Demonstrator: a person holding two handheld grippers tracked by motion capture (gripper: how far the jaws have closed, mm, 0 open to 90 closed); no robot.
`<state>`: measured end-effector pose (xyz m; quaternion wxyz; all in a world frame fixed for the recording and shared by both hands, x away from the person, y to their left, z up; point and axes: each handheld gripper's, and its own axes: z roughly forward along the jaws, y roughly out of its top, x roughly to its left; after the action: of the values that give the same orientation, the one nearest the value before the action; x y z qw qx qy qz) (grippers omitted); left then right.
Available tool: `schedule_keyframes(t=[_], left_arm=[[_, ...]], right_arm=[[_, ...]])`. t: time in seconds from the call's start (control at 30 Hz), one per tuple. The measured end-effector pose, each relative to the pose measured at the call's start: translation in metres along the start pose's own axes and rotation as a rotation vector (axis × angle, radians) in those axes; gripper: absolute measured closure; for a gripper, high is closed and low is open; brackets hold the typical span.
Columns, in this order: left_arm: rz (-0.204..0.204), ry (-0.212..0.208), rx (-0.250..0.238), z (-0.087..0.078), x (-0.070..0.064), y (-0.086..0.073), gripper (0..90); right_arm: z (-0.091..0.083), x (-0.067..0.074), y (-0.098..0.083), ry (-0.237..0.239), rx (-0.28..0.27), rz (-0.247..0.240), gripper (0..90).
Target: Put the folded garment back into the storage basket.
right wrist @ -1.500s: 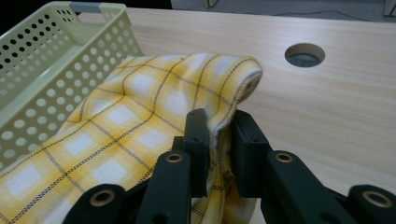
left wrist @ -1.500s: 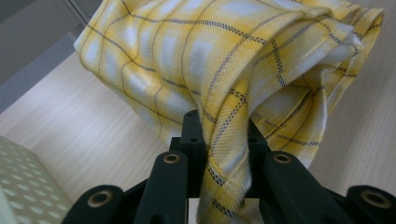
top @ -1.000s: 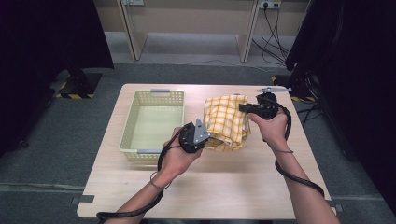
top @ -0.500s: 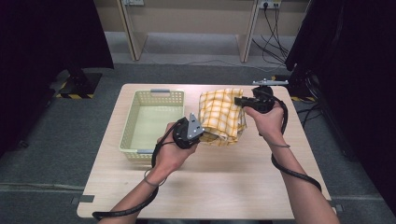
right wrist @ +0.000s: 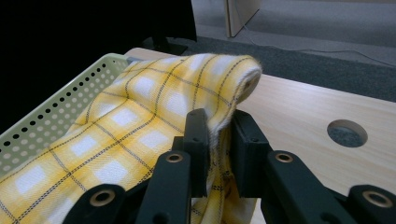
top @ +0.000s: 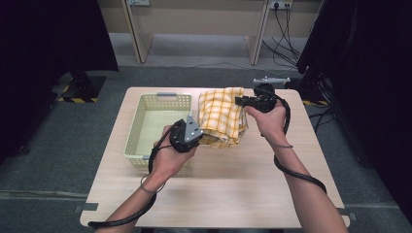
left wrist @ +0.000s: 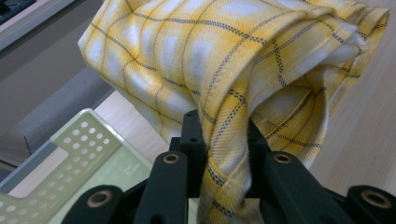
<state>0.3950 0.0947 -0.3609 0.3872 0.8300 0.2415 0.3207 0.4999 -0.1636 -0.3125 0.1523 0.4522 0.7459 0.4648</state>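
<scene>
Both grippers' jaws clamped on yellow checked cloth, beside basket.

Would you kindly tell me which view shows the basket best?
The high view: the whole basket shows there, beside the yellow cloth. The left gripper view catches one perforated corner; the right gripper view shows part of one wall.
</scene>
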Motion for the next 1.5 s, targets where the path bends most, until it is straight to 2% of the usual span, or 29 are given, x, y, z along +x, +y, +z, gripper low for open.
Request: schedule_keyframes(t=[0.67,1.5], left_arm=[[-0.025,0.053,0.007,-0.022,0.024,-0.012,76.5],[-0.06,0.109,0.035,-0.045,0.048,-0.035,76.3]], right_arm=[[0.02,0.031,0.025,0.023,-0.003,-0.039,78.4],[0.053,0.068,0.041,0.061,0.01,-0.061,78.4]])
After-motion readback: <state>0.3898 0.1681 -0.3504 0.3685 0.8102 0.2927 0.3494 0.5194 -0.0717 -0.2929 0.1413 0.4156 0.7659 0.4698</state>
